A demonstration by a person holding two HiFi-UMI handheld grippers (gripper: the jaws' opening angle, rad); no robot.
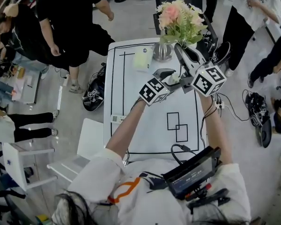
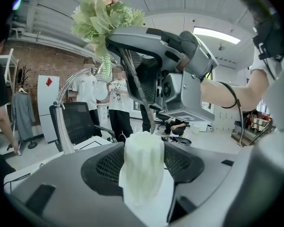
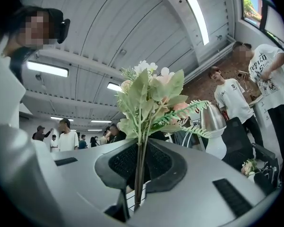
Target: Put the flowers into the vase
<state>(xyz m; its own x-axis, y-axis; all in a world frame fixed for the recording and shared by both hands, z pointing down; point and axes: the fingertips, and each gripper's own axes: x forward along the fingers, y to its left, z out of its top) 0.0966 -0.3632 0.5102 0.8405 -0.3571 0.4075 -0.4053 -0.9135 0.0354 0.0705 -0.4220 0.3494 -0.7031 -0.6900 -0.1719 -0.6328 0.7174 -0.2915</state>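
Standing over the white table [image 1: 145, 130], the person holds both grippers close together near its far end. The right gripper [image 1: 181, 50] has its jaws pinched almost together on the thin green stems of the flowers [image 1: 180, 18], whose pink and cream heads rise above the table's far edge. The left gripper [image 1: 170, 76] has its jaws spread wide and pressed against the sides of a pale ribbed vase [image 2: 142, 167]. The stems' lower end comes down to the vase's top; whether it is inside I cannot tell. A pale green square item [image 1: 143, 59] lies on the table beyond. Bystanders [image 1: 70, 27] stand around.
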